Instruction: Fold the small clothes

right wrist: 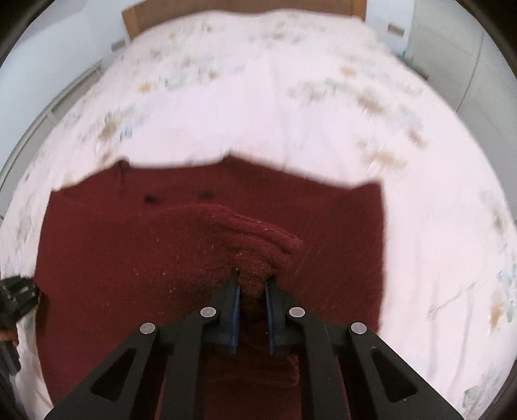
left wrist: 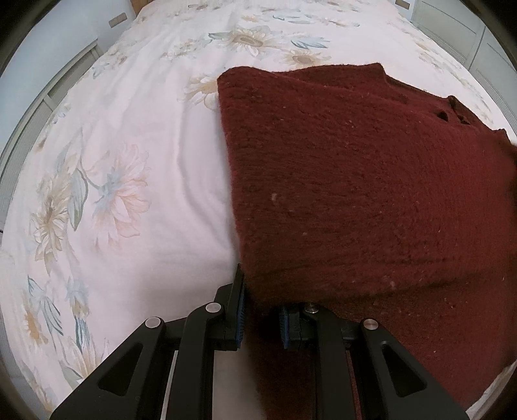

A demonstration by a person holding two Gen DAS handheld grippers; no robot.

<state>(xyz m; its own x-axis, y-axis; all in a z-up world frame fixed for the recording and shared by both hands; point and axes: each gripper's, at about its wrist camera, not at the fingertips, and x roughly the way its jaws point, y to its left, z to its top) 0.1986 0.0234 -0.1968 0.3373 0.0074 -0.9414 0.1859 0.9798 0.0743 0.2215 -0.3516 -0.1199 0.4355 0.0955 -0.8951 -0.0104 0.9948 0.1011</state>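
Note:
A dark red knitted sweater (left wrist: 371, 181) lies on a floral bedsheet (left wrist: 135, 168). In the left wrist view my left gripper (left wrist: 261, 290) is closed on the sweater's near left edge, and the cloth drapes over the right finger. In the right wrist view the sweater (right wrist: 135, 245) spreads flat across the bed, and my right gripper (right wrist: 252, 281) is shut on a bunched fold of it (right wrist: 255, 239), lifted above the flat part. The left gripper shows at the far left edge of that view (right wrist: 16, 297).
The pale floral bedsheet (right wrist: 290, 97) covers the whole bed. A wooden headboard (right wrist: 135, 16) stands at the far end. White cabinets (right wrist: 478, 64) line the right side, and a wall with a panel (left wrist: 48, 80) runs along the left.

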